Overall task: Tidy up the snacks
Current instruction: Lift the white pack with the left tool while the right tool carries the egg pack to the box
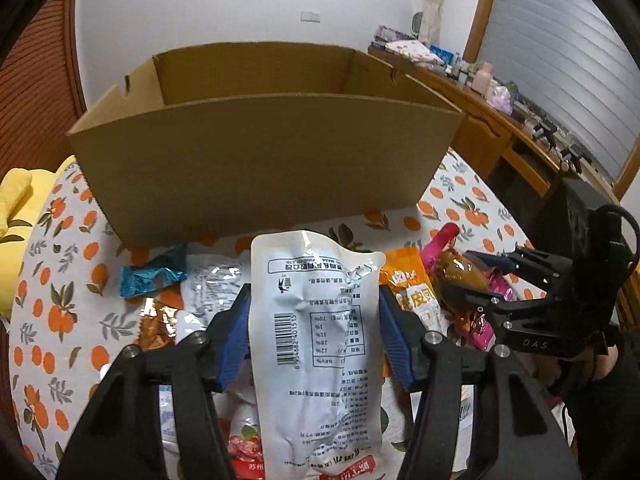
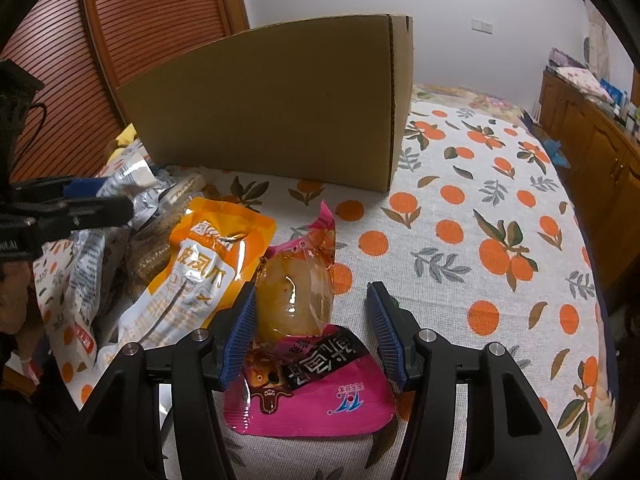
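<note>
My left gripper (image 1: 315, 296) is shut on a white snack packet (image 1: 316, 340), whose barcode side faces the camera; the blue pads press its two edges and it hangs above the pile. An open cardboard box (image 1: 256, 160) stands just beyond. In the right wrist view my right gripper (image 2: 312, 292) is open around a pink packet (image 2: 304, 392) that lies on the bed. The left pad touches the packet's clear bulge and the right pad stands apart from it. An orange packet (image 2: 208, 268) lies to its left. The box (image 2: 280, 108) stands behind.
Several more snacks lie on the orange-print bedspread (image 2: 480, 220), among them a blue wrapper (image 1: 152, 276). A wooden dresser (image 1: 500, 132) with clutter runs along the right wall. Something yellow (image 1: 16, 200) lies at the bed's left edge.
</note>
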Motion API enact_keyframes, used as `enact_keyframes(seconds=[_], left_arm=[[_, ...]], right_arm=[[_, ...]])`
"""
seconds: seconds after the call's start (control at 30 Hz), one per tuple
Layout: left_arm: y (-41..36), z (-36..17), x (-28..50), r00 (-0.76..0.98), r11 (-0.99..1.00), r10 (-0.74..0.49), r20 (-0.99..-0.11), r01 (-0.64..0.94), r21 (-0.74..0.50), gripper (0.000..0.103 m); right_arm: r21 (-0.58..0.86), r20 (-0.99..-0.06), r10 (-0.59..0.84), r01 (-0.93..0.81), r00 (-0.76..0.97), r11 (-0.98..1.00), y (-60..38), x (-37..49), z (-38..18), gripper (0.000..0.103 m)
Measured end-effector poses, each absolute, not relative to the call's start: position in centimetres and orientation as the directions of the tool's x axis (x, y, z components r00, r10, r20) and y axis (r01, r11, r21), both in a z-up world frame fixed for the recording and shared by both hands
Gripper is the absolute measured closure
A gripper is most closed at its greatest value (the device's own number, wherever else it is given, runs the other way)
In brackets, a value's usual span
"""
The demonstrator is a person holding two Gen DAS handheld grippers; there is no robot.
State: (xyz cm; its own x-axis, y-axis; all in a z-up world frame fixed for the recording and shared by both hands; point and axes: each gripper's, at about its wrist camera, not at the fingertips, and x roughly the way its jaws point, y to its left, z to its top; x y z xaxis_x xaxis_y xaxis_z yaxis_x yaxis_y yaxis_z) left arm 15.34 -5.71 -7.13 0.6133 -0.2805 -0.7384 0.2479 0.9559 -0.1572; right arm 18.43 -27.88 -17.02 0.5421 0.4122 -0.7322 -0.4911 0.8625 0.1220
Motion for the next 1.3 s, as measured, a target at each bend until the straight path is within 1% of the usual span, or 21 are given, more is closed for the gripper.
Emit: enact_keyframes(seconds=[0.13, 0.43, 0.77, 0.83, 0.87, 0.9, 0.97, 1.03, 1.1, 1.2, 1.3], left_arm=[[-5.3, -6.6, 14.9, 0.642, 0.958, -0.279, -0.715, 0.242, -0.156, 0.045], [-5.1, -5.5, 13.9, 0.671, 0.954, -0.296, -0.679, 0.250, -0.168, 0.045], [-5.3, -4.0, 13.0, 0.697, 0.951, -0.303, -0.650, 0.261, -0.163, 0.045], [-5.2, -3.8, 12.9, 0.701, 0.952, -0.302, -0.646, 0.260, -0.164, 0.045], [-5.1, -3.6, 12.9, 0.703, 0.952, -0.303, -0.644, 0.259, -0.164, 0.045], [-5.1, -3.5, 12.8, 0.705, 0.952, -0.303, -0.642, 0.259, -0.164, 0.045], [-5.0, -3.2, 12.7, 0.710, 0.952, -0.301, -0.637, 0.257, -0.163, 0.045], [-4.8, -2.9, 12.6, 0.715, 0.953, -0.301, -0.631, 0.256, -0.164, 0.045], [-4.7, -2.6, 12.5, 0.720, 0.953, -0.300, -0.626, 0.255, -0.163, 0.045], [-4.5, -2.1, 12.4, 0.728, 0.954, -0.298, -0.617, 0.253, -0.162, 0.045], [-4.3, -1.7, 12.3, 0.735, 0.954, -0.298, -0.609, 0.251, -0.163, 0.045]], right_arm=[[0.144, -0.734, 0.433, -0.503, 0.523, 0.852, -28.2, 18.7, -16.8, 0.046], [0.109, -0.759, 0.417, -0.533, 0.501, 0.839, -27.5, 19.4, -15.9, 0.046], [0.067, -0.810, 0.379, -0.571, 0.447, 0.818, -25.7, 20.3, -16.3, 0.047], [0.066, -0.815, 0.380, -0.581, 0.438, 0.811, -25.4, 20.3, -16.2, 0.050], [0.066, -0.816, 0.382, -0.586, 0.434, 0.808, -25.4, 20.2, -16.1, 0.054], [0.058, -0.818, 0.376, -0.587, 0.435, 0.807, -25.3, 20.1, -16.1, 0.056], [0.054, -0.820, 0.372, -0.588, 0.435, 0.807, -25.3, 19.9, -15.9, 0.056], [0.077, -0.808, 0.392, -0.580, 0.440, 0.811, -25.7, 19.7, -15.8, 0.059], [0.093, -0.786, 0.413, -0.572, 0.460, 0.815, -26.2, 19.3, -15.3, 0.065], [0.058, -0.780, 0.385, -0.555, 0.493, 0.830, -26.6, 18.9, -15.1, 0.065], [0.053, -0.773, 0.384, -0.552, 0.505, 0.832, -26.9, 18.6, -15.0, 0.065]])
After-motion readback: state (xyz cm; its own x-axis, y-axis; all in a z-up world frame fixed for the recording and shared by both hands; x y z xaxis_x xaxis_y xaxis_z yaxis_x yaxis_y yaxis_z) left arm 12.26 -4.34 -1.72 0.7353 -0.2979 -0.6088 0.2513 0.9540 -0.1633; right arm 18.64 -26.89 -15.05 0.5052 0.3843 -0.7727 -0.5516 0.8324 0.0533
